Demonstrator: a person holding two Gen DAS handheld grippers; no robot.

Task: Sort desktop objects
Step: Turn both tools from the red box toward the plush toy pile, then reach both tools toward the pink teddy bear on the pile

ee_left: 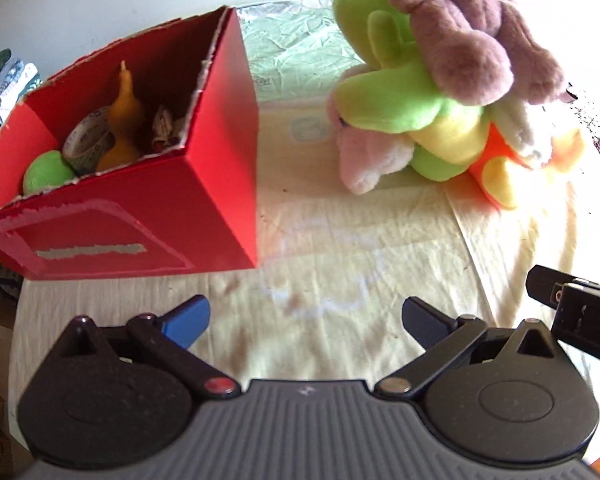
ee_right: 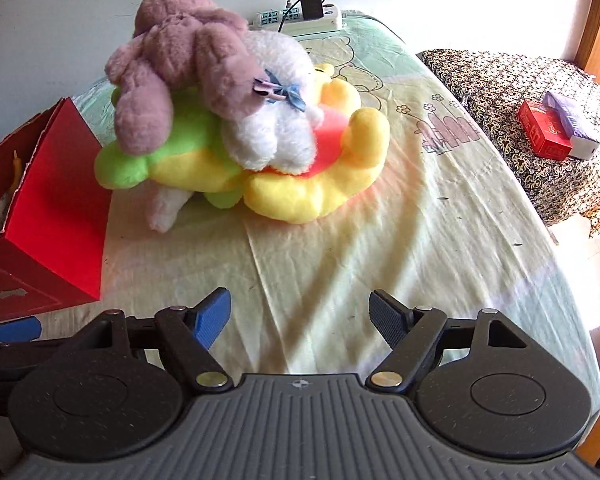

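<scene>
Plush toys (ee_right: 236,120) lie piled beside red box (ee_left: 140,184); both hand-held grippers (ee_left: 306,320) (ee_right: 300,316) spread, empty.

Ahead of my right gripper (ee_right: 300,316) the bedsheet (ee_right: 380,240) lies bare through the frame's centre. The red box (ee_right: 56,216) blocks the left edge; the plush toy pile (ee_right: 228,120) blocks upper centre.
</scene>
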